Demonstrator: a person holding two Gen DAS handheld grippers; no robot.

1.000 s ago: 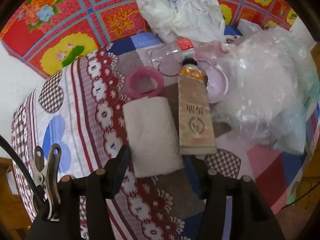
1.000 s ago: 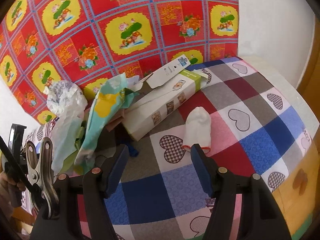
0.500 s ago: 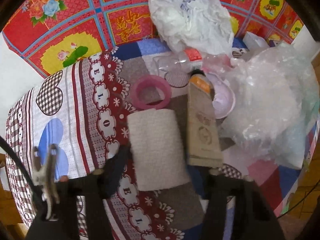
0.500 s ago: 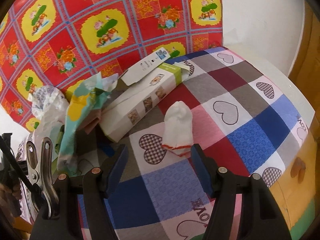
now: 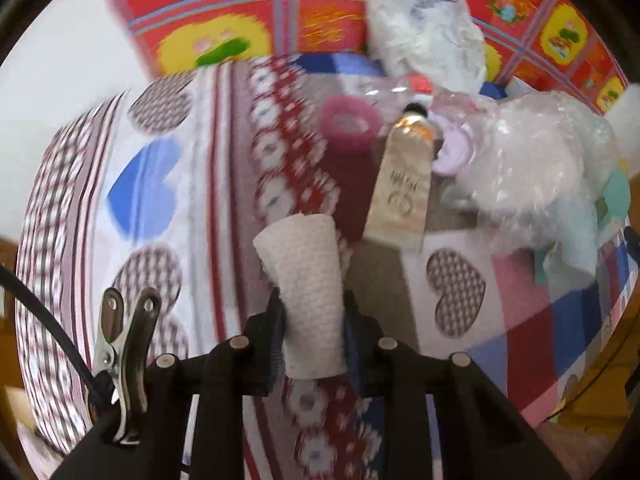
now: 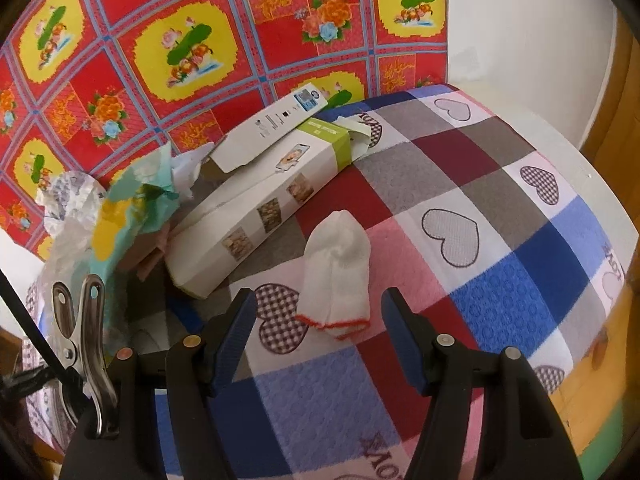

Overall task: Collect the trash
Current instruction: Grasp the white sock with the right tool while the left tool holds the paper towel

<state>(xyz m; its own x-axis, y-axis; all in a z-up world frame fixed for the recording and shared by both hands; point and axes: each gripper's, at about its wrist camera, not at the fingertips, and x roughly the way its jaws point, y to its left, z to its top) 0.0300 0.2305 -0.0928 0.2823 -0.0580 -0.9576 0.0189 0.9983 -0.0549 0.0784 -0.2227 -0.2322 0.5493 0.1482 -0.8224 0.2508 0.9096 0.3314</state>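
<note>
White paper towel (image 5: 310,292) now clamped in just-closed left tool (image 5: 314,334), off cloth; right tool (image 6: 318,338) open.

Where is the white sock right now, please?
In the right wrist view, the sock lies on the patchwork cloth just ahead of the open right claw, right of the long box.

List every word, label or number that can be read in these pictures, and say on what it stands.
"LOVE": on the checked heart cloth, at its right edge and again, upside down, near the bottom of the right wrist view.
White and green box: its label and green panel carry print too small to read.
Beige tube: print too blurred to read.
Red flowered cloth: orange characters, not legible.
</note>
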